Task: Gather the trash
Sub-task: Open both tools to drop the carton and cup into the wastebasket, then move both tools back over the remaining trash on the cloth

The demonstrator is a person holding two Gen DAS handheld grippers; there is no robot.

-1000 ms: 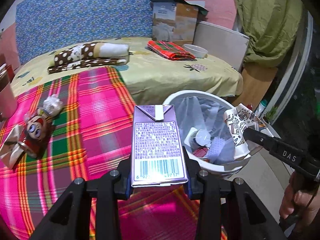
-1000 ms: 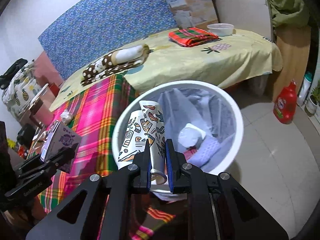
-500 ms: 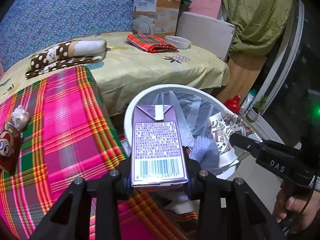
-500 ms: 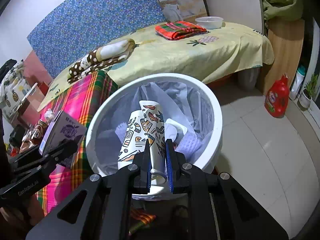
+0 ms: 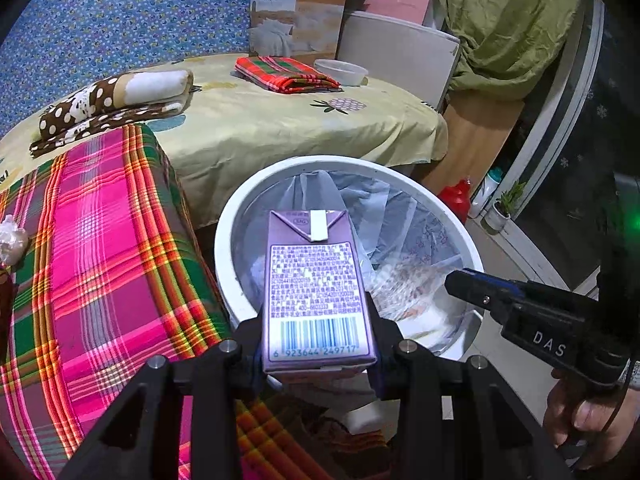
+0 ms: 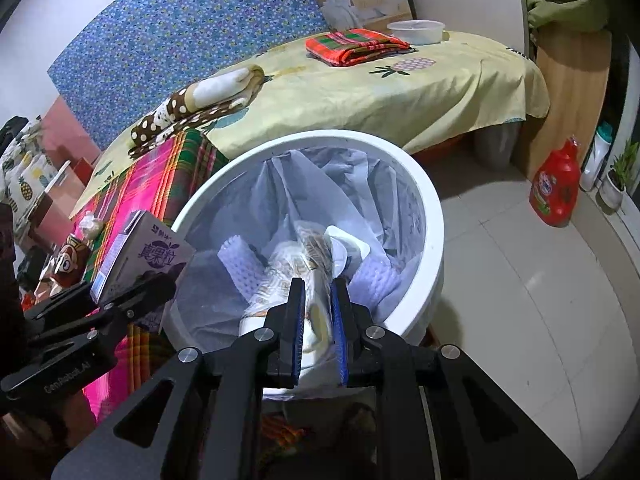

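My left gripper point(image 5: 316, 344) is shut on a purple drink carton point(image 5: 314, 288) and holds it over the near rim of the white trash bin point(image 5: 228, 224). The carton also shows in the right wrist view point(image 6: 148, 256). My right gripper point(image 6: 318, 312) has its jaws slightly apart over the bin point(image 6: 434, 216). The patterned paper cup point(image 6: 292, 276) is blurred, dropping from between them into the bin among other trash.
A pink plaid cloth point(image 5: 100, 248) covers the table left of the bin, with a crumpled wrapper point(image 5: 12, 240) and a snack packet point(image 6: 66, 264) on it. A yellow-covered table point(image 5: 280, 120) lies behind. A red detergent bottle point(image 6: 554, 188) stands on the tiled floor at right.
Both grippers moved over the bin. The right gripper's jaws parted and the paper cup slipped from them into the bin. The left gripper still holds the carton.
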